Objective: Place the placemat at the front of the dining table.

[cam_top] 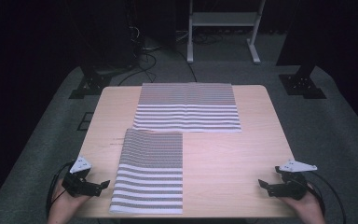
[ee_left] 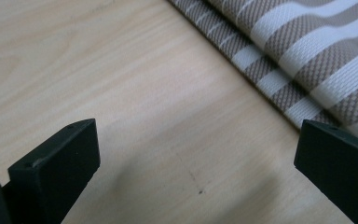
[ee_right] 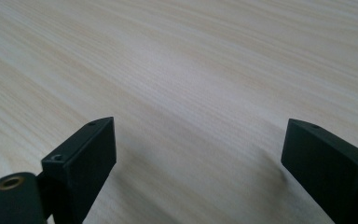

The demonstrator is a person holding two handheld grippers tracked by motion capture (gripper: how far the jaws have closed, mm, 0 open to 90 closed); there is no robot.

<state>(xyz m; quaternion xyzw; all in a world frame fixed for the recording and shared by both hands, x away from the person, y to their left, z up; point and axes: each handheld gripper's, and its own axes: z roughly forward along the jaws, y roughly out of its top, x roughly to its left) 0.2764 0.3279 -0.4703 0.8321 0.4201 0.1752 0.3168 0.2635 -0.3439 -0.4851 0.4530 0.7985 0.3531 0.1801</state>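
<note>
Wooden worktop (cam_top: 242, 154) held two striped cloths. Near cloth (cam_top: 150, 172) lay just right of left claw (cam_top: 103, 185), long axis front-to-back. Both claws released; right claw (cam_top: 263, 185) well apart.

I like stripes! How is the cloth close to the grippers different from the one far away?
The near cloth lies lengthwise, running away from the person; the far cloth lies sideways across the table. The near cloth sits beside the left gripper; the far cloth lies apart from both the left and right gripper. Both are striped, folded and flat.
</note>
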